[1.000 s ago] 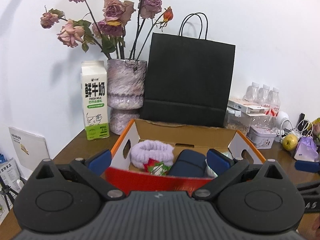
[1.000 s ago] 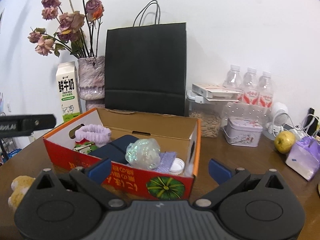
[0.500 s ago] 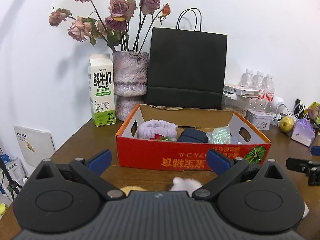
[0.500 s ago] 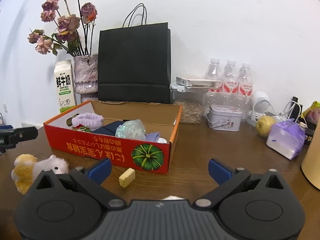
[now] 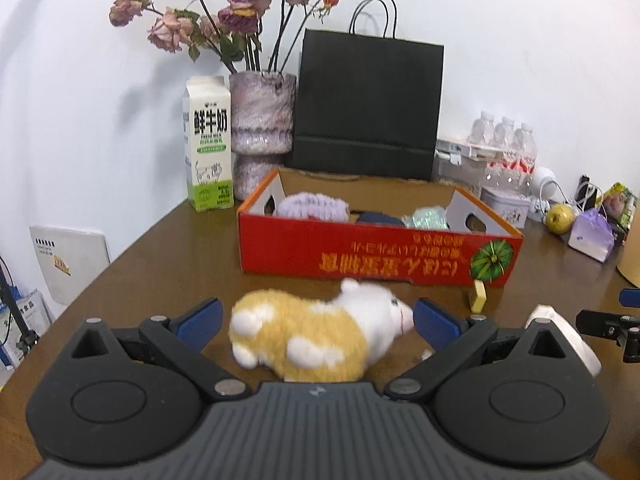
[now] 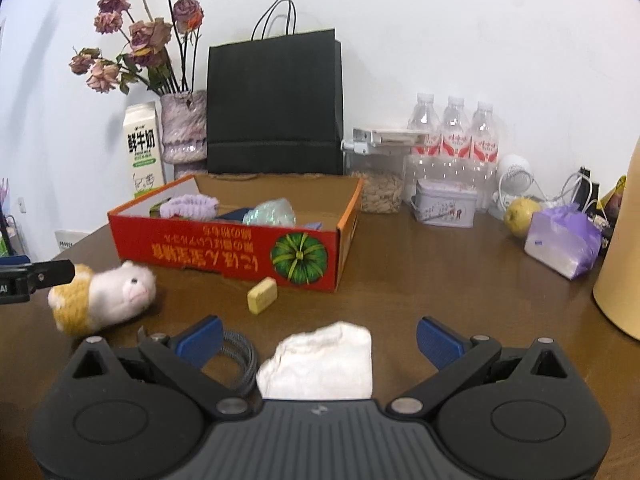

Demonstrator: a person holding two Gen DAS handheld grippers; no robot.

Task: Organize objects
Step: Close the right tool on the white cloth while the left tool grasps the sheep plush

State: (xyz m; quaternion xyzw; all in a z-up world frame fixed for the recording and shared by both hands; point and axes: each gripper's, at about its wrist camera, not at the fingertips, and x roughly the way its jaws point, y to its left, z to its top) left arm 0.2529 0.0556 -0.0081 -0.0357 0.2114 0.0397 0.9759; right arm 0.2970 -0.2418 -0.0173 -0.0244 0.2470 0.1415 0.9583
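Observation:
A red cardboard box (image 5: 376, 250) (image 6: 208, 250) stands on the brown table and holds a purple headband (image 5: 314, 208), a dark blue case and a shiny green ball (image 6: 270, 212). A yellow-and-white plush hamster (image 5: 316, 338) (image 6: 104, 296) lies in front of the box, between the open fingers of my left gripper (image 5: 316, 320). My right gripper (image 6: 318, 336) is open around a folded white cloth (image 6: 324, 362). A small yellow block (image 6: 262, 300) (image 5: 478, 296) lies by the box's front corner. A grey coiled cable (image 6: 240, 360) lies by the right gripper's left finger.
Behind the box stand a milk carton (image 5: 208, 148), a vase of dried roses (image 5: 262, 128), a black paper bag (image 5: 368, 108), water bottles (image 6: 452, 140), a tin (image 6: 446, 202), a pear (image 6: 522, 210) and a purple packet (image 6: 564, 240). A tan cylinder (image 6: 622, 264) stands at the right.
Both grippers have pulled back from the box and come lower. The plush hamster now lies between the left fingers and the white cloth between the right fingers. Both stay open.

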